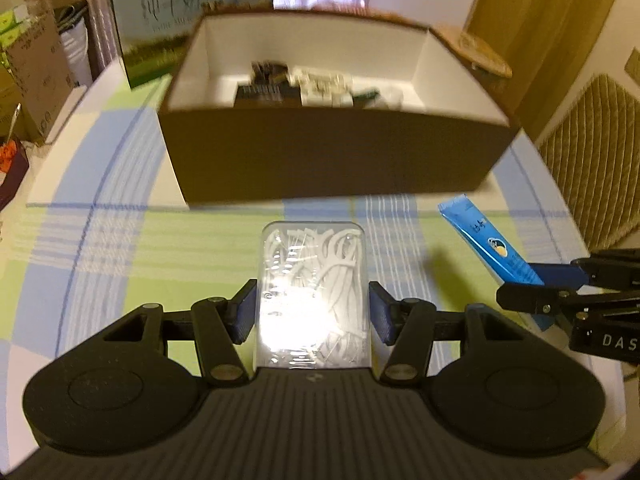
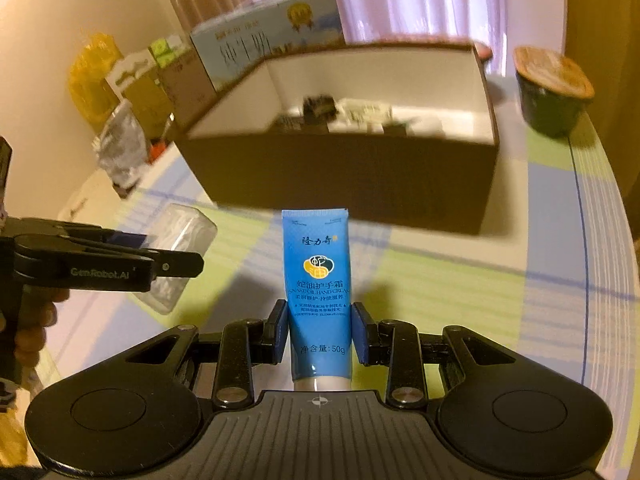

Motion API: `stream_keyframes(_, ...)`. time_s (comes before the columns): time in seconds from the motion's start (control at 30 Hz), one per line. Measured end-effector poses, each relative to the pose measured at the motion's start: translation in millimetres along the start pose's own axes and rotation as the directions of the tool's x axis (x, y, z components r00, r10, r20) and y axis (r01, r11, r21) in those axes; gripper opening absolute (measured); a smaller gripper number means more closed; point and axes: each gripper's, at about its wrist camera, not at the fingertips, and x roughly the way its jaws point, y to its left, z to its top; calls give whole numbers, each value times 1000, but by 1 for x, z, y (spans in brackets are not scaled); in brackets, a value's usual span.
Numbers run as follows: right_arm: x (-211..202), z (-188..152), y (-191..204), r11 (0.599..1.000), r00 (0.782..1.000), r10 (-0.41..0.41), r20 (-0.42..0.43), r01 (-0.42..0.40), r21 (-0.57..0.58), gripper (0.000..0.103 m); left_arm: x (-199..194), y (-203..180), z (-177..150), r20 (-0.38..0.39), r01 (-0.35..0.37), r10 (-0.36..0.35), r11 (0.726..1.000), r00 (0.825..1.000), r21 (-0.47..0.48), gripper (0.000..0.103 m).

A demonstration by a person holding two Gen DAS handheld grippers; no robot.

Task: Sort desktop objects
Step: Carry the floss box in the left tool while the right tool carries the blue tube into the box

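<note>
My left gripper (image 1: 313,312) is shut on a clear plastic box of white floss picks (image 1: 314,280), held above the checked tablecloth just short of the brown cardboard box (image 1: 332,156). My right gripper (image 2: 320,332) is shut on a blue hand cream tube (image 2: 317,280), cap end toward the camera. In the left wrist view the tube (image 1: 484,244) and right gripper (image 1: 560,292) show at the right edge. In the right wrist view the floss box (image 2: 180,240) and left gripper (image 2: 132,268) show at the left. The brown box (image 2: 352,184) is white inside and holds several small items.
A blue milk carton box (image 1: 160,20) stands behind the brown box at the left. A dark pot with a woven lid (image 2: 552,88) sits right of the box. Bags and cardboard boxes (image 2: 132,92) crowd the far left. A chair back (image 1: 592,160) is beyond the table's right edge.
</note>
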Motion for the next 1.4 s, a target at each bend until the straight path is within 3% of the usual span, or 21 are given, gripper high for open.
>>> stream_keyframes(0.3, -8, 65, -13, 1000, 994, -7, 112, 4, 27, 30, -23, 7, 53, 111, 30, -31, 1000, 993, 6, 52)
stream_keyframes(0.57, 14, 132, -37, 997, 986, -66, 152, 61, 36, 30, -8, -2, 121, 171, 46, -56, 997, 984, 60, 53)
stream_keyframes(0.93, 81, 176, -75, 986, 987, -155, 50, 152, 61, 30, 71, -13, 197, 114, 52, -64, 994, 991, 101, 53)
stream_keyframes(1.4, 116, 192, -98, 977, 978, -211, -2, 211, 40, 30, 148, -10, 218, 8, 64, -65, 993, 998, 95, 53)
